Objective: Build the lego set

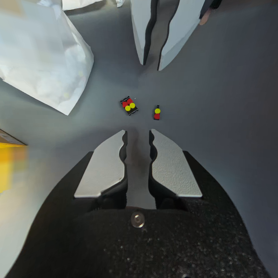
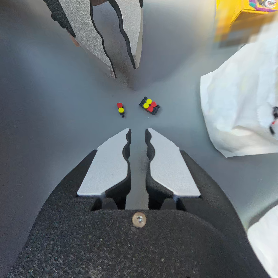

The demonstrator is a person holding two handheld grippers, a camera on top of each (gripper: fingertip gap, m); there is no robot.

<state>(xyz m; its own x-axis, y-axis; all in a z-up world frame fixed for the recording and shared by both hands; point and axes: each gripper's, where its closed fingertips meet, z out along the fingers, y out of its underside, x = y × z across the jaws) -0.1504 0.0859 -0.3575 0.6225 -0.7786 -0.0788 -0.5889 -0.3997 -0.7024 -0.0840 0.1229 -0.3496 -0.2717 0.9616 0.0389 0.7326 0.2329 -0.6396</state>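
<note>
Left wrist view: left hand-held gripper (image 1: 138, 130), fingers narrowly parted, nothing between them, held above grey table (image 1: 210, 105). Ahead of fingertips, two lego pieces, apart from each other. Larger assembly (image 1: 129, 105): black plate, two red and two yellow round tops, long axis skewed, slightly left of gripper line. Smaller piece (image 1: 156, 113): narrow black strip, one yellow and one red round top, long axis roughly along gripper line, slightly right. Opposite, right hand-held gripper (image 1: 150, 67), likewise narrowly parted and empty, pointing back toward the pieces. White paper bag (image 1: 45, 60) at left; yellow box (image 1: 9, 158) at left edge. Right wrist view: same pieces mirrored, smaller piece (image 2: 121, 109) left, larger assembly (image 2: 149, 105) right, both just ahead of right fingertips (image 2: 138, 129). Neither gripper clearly nearer. Likely next step: seizing the smaller piece across its narrow width for joining to the larger assembly.
</note>
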